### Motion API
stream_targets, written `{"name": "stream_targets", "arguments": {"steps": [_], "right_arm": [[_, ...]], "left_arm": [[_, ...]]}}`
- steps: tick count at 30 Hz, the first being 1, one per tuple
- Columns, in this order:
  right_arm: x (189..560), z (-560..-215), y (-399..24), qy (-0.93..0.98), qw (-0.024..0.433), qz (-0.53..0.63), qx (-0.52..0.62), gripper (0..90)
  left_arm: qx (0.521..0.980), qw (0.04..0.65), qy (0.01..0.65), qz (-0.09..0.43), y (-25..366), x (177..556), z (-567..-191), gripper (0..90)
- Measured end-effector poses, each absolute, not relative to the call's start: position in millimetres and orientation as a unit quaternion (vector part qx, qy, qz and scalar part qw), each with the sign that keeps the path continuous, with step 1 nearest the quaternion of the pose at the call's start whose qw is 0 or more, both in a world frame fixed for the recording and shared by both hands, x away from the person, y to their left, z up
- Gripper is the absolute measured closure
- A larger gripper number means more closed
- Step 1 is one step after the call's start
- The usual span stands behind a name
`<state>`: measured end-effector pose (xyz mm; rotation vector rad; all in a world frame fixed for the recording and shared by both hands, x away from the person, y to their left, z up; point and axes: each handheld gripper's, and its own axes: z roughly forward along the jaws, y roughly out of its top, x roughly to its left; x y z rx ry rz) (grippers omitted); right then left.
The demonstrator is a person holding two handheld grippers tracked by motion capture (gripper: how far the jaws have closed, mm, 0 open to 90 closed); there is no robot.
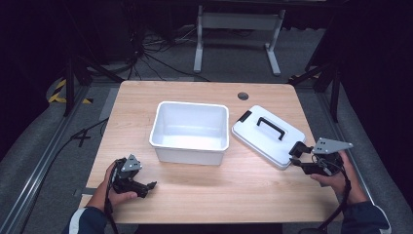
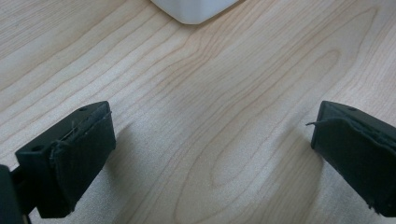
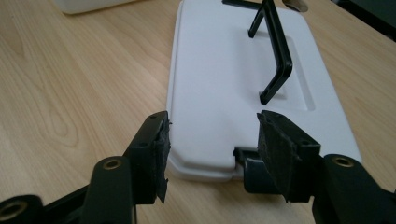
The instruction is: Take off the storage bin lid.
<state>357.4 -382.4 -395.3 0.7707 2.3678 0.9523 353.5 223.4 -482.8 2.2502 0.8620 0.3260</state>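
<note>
The high view shows the whole wooden table: a white open box stands near its middle, and a white lid with a black handle lies flat to the right of the box, close to it but not touching. In this view the left gripper rests low on the table in front of the left corner of the box, well apart from the lid, and the right gripper is at the near right end of the lid. The right gripper view gives what the high view cannot: the handle stands upright, and there is a dark latch at the near edge of the lid. The right gripper has its jaws moderately apart on both sides of this near edge; the pads do not press on the lid and hold nothing. The left gripper view shows bare wood between the jaws of the left gripper, which stand wide, and a rounded corner of the box at the top edge.
</note>
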Motion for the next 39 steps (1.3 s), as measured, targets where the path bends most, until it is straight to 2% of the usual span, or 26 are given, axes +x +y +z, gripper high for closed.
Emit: {"name": "stream_targets", "arguments": {"steps": [10, 20, 24, 39], "right_arm": [[342.7, -431.7, -394.5, 0.858, 0.199, 0.362, 0.306, 42.0], [333.8, -466.8, -395.2, 0.839, 0.171, 0.377, 0.354, 33.0], [331.5, -467.1, -393.8, 0.837, 0.181, 0.37, 0.36, 28.4], [334.1, -467.6, -391.9, 0.831, 0.184, 0.365, 0.376, 23.6]], "left_arm": [[0.868, 0.348, 0.333, 0.124, 223.3, 353.5, -482.9, 0.2], [0.869, 0.347, 0.331, 0.124, 223.3, 354.0, -482.6, 0.2], [0.868, 0.347, 0.333, 0.125, 223.1, 353.8, -482.6, 0.2], [0.864, 0.349, 0.339, 0.13, 221.7, 353.1, -483.2, 0.3]]}}
